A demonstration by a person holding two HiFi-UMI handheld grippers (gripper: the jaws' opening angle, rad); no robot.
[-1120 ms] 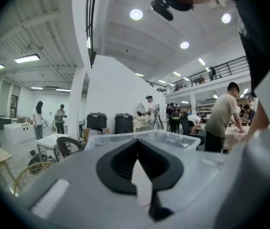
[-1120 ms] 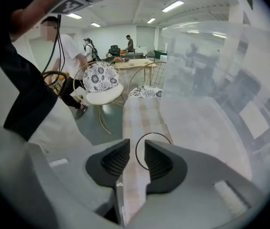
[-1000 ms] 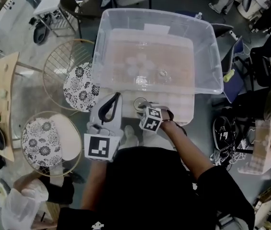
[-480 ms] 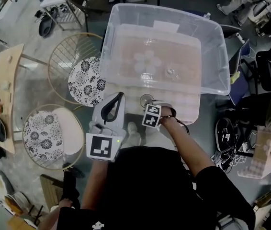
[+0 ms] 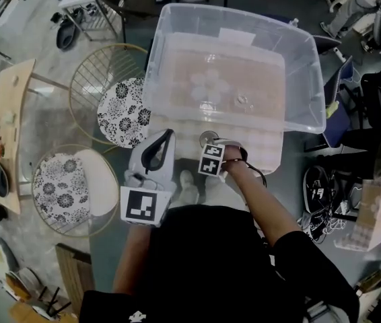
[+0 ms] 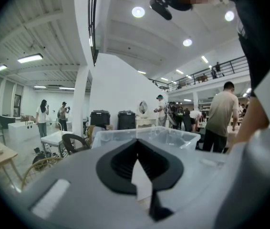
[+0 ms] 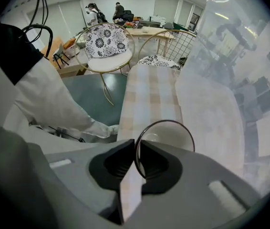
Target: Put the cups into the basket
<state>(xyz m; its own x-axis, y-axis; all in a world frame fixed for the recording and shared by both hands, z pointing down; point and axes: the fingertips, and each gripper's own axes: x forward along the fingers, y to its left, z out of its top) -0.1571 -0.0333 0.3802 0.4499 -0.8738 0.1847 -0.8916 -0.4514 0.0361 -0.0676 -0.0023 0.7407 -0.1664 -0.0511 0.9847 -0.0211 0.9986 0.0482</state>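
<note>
Bin (image 5: pixel 301 73), clear plastic, serves as the basket. It stands on the checked tablecloth (image 7: pixel 149 92) and fills the far side. Faint round shapes on its floor may be cups already placed, but I cannot confirm this.

Left gripper (image 6: pixel 137 144) is held level near the bin with its jaws together and nothing between them. It is idle.

Right gripper (image 7: pixel 136 147) points down at the cloth strip just in front of the bin's near wall. Its jaws have just been closing and now pinch the rim wall of the glass cup (image 7: pixel 167 133), one jaw inside and one outside. The cup stands upright on the cloth, outside the bin and close to it.

Step in hand, as judged: secure the pinch, then lift.

Notes for doing it well:
- The glass is thin and smooth, and a one-sided rim grip may let it swing, so raise it slowly and straight up.
- Carry the base above the bin's near rim before moving across.
- Lower it to a bare patch of the bin floor, away from the faint shapes.
- Open the jaws only once the base rests.
</note>
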